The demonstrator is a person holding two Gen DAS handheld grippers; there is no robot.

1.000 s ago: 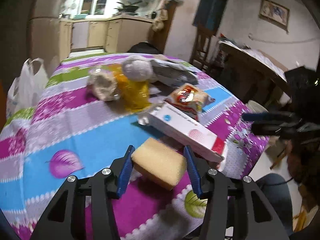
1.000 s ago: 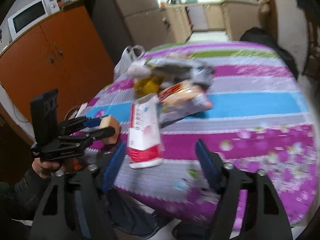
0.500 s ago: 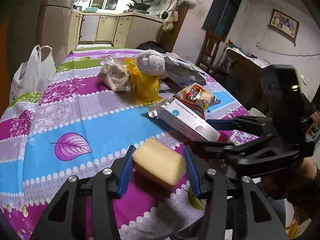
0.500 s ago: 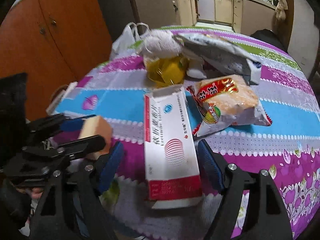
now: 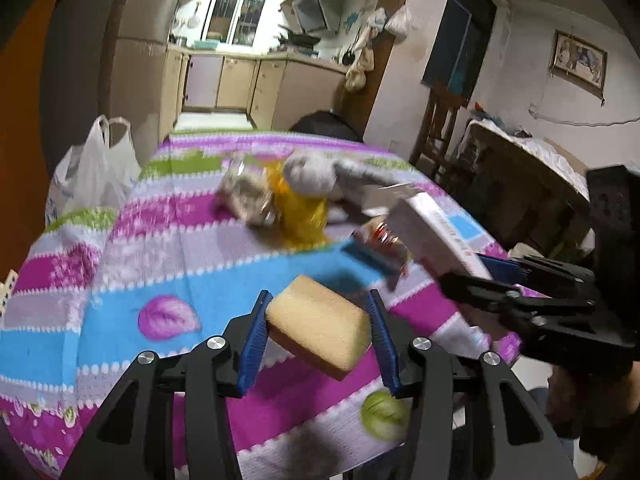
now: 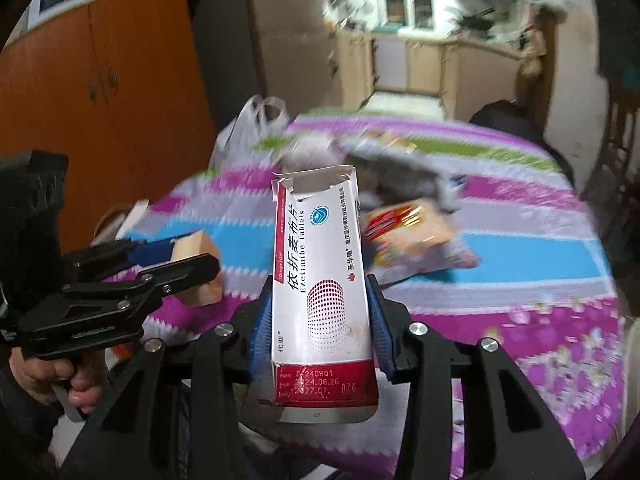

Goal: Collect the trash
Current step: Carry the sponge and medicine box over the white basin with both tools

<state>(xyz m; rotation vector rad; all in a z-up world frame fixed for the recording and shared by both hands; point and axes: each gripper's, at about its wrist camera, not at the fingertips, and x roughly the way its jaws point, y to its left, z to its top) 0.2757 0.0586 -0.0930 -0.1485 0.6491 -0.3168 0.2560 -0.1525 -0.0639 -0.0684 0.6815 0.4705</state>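
My left gripper (image 5: 318,300) is shut on a yellow sponge (image 5: 320,330) and holds it above the near edge of the table; the sponge also shows in the right wrist view (image 6: 196,256). My right gripper (image 6: 318,292) is shut on a white and red medicine box (image 6: 320,280) with a torn open end, lifted off the table. The box and right gripper also show at the right of the left wrist view (image 5: 432,232). More trash lies mid-table: a red snack packet (image 6: 412,236), a yellow bag (image 5: 300,208), a grey ball (image 5: 308,172) and a clear bag (image 5: 246,196).
The table (image 5: 120,248) has a striped purple, blue and green cloth. A white plastic bag (image 5: 90,172) hangs at its left side. An orange cabinet (image 6: 100,92) stands left, chairs (image 5: 444,128) and a dark table stand right, a kitchen lies behind.
My right gripper closed on the medicine box and lifted it off the table. My left gripper kept hold of the sponge and rose a little.
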